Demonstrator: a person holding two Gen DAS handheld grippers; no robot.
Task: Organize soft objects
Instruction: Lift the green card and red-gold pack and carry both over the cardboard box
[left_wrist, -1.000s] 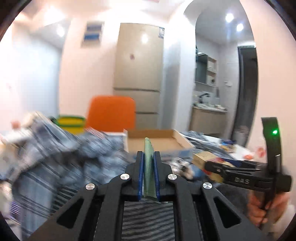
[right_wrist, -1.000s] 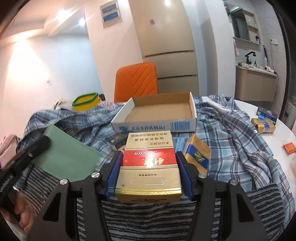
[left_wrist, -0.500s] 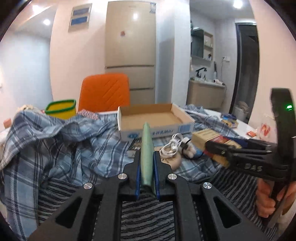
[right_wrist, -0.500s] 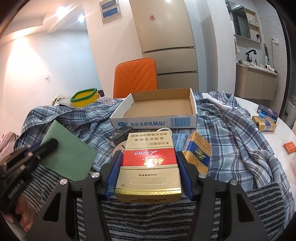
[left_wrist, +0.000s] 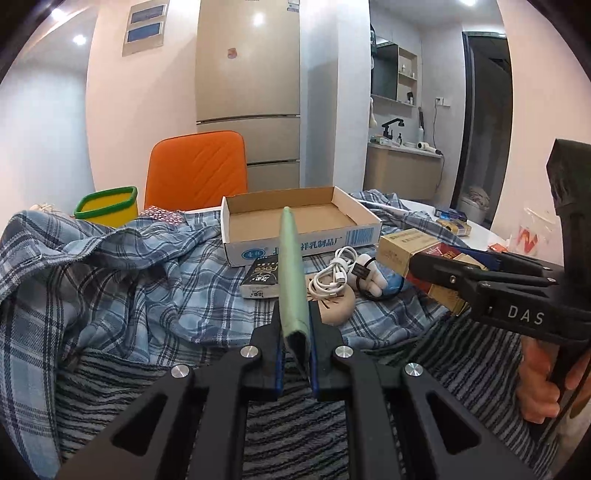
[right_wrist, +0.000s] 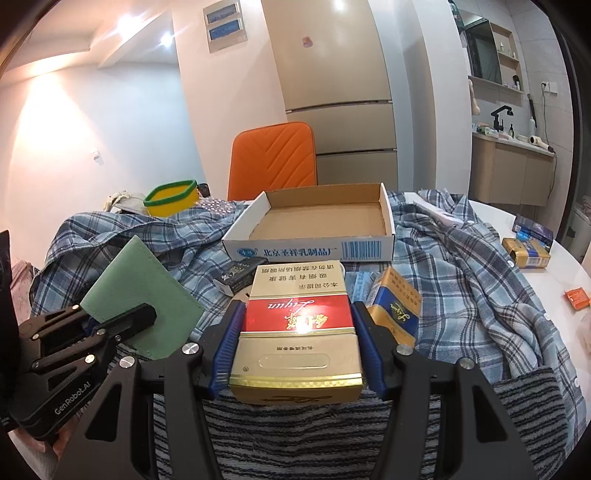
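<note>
While left tongs (left_wrist: 295, 332) pinch green wallet (left_wrist: 291, 273), right tongs (right_wrist: 295, 325) clamp carton (right_wrist: 295, 321)

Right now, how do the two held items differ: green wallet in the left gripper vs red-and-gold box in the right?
The green wallet is thin, flat and plain; the red-and-gold box is thick, rigid and printed. The left gripper is nearly shut on the wallet's edge; the right gripper stands wide around the box's sides. Both are clamped above the clothes.
</note>
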